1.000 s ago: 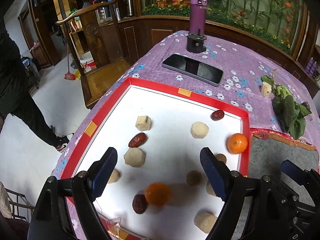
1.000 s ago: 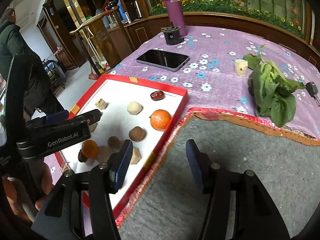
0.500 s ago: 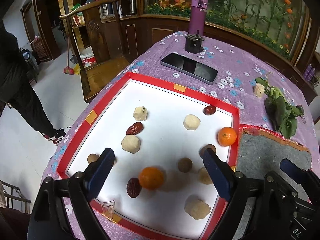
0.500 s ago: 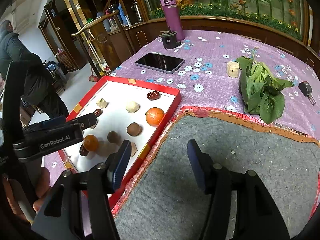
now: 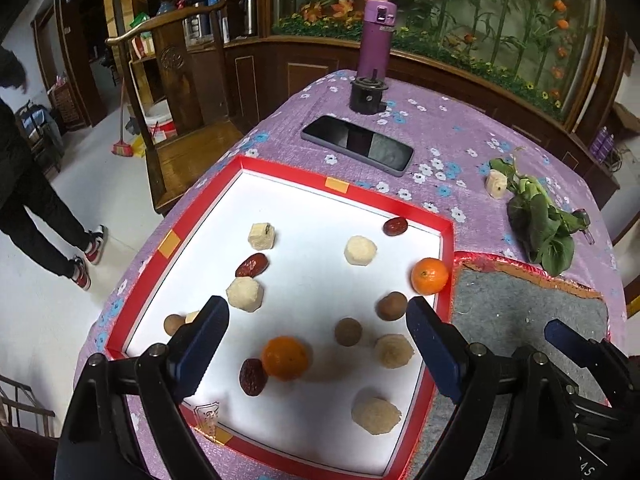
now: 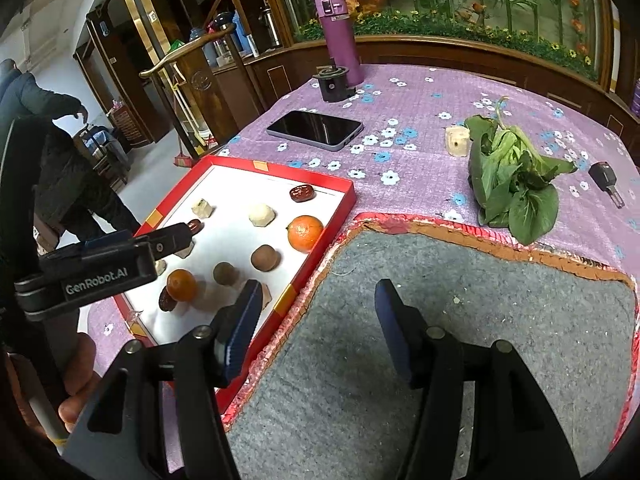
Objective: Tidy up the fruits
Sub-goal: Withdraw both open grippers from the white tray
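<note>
A red-rimmed tray (image 5: 447, 240) with a white floor holds loose fruit. One orange (image 5: 285, 358) lies near the front beside a red date (image 5: 253, 376), and another orange (image 5: 429, 276) sits against the right rim. Several pale peeled pieces (image 5: 245, 294), brown round fruits (image 5: 348, 331) and two more dates (image 5: 251, 265) are scattered about. My left gripper (image 5: 316, 308) hovers open over the tray's front half, holding nothing. To the right, my right gripper (image 6: 318, 292) is open and empty above the left edge of the grey mat (image 6: 460, 320).
On the purple flowered cloth behind the tray lie a phone (image 5: 357, 145), a purple flask (image 5: 376, 36) and a black cup (image 5: 369, 94). Leafy greens (image 6: 508, 176), a pale cube (image 6: 457, 141) and a key (image 6: 606, 178) lie right. A person (image 5: 24, 184) stands on the floor left.
The left wrist view has drawn back and tipped, so the tray's near rim now shows; its jaws stand slightly wider. The right view pulled back a little. No fruit has moved.
</note>
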A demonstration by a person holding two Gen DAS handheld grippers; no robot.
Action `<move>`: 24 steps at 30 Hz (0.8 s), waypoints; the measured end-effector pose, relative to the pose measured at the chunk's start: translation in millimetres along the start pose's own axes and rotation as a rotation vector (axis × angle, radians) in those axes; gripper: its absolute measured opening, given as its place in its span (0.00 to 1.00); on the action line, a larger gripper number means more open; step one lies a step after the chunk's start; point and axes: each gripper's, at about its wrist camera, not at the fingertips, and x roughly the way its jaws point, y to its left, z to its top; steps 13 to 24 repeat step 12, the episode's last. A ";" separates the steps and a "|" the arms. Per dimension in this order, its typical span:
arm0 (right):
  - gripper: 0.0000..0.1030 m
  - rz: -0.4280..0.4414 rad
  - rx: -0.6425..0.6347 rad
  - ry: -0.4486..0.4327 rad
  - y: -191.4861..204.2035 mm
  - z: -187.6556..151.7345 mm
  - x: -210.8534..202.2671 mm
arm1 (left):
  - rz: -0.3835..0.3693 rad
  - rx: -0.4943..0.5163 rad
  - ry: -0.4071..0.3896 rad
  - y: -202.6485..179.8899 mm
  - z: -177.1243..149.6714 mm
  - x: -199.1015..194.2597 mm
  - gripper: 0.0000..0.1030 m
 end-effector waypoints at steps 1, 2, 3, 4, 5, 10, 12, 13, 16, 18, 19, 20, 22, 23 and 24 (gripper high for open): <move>0.59 0.000 0.003 0.001 -0.7 -0.6 -0.5 | -0.003 0.004 -0.006 -1.5 0.0 -1.3 0.88; 0.59 0.001 0.008 0.001 -1.6 -1.4 -1.2 | -0.005 0.008 -0.007 -2.6 0.3 -1.8 0.88; 0.59 0.000 0.011 -0.001 -2.5 -2.3 -2.2 | -0.008 0.010 -0.005 -3.7 0.6 -1.9 0.88; 0.59 -0.005 0.013 -0.003 -3.4 -3.2 -3.0 | -0.014 0.007 -0.002 -3.9 0.8 -1.1 0.88; 0.59 -0.007 0.017 -0.003 -4.5 -3.9 -3.4 | -0.019 0.003 0.001 -3.5 0.8 -0.3 0.88; 0.59 -0.013 0.029 -0.002 -6.6 -5.1 -3.3 | -0.029 -0.031 0.043 3.2 -1.7 9.6 0.88; 0.59 -0.014 0.016 0.006 -3.1 -5.4 -1.4 | -0.012 -0.027 0.044 4.3 -3.8 10.1 0.88; 0.59 -0.014 0.016 0.006 -3.1 -5.4 -1.4 | -0.012 -0.027 0.044 4.3 -3.8 10.1 0.88; 0.59 -0.014 0.016 0.006 -3.1 -5.4 -1.4 | -0.012 -0.027 0.044 4.3 -3.8 10.1 0.88; 0.59 -0.014 0.016 0.006 -3.1 -5.4 -1.4 | -0.012 -0.027 0.044 4.3 -3.8 10.1 0.88; 0.59 -0.014 0.016 0.006 -3.1 -5.4 -1.4 | -0.012 -0.027 0.044 4.3 -3.8 10.1 0.88; 0.59 -0.014 0.016 0.006 -3.1 -5.4 -1.4 | -0.012 -0.027 0.044 4.3 -3.8 10.1 0.88; 0.59 -0.014 0.016 0.006 -3.1 -5.4 -1.4 | -0.012 -0.027 0.044 4.3 -3.8 10.1 0.88; 0.59 -0.014 0.016 0.006 -3.1 -5.4 -1.4 | -0.012 -0.027 0.044 4.3 -3.8 10.1 0.88; 0.59 -0.014 0.016 0.006 -3.1 -5.4 -1.4 | -0.012 -0.027 0.044 4.3 -3.8 10.1 0.88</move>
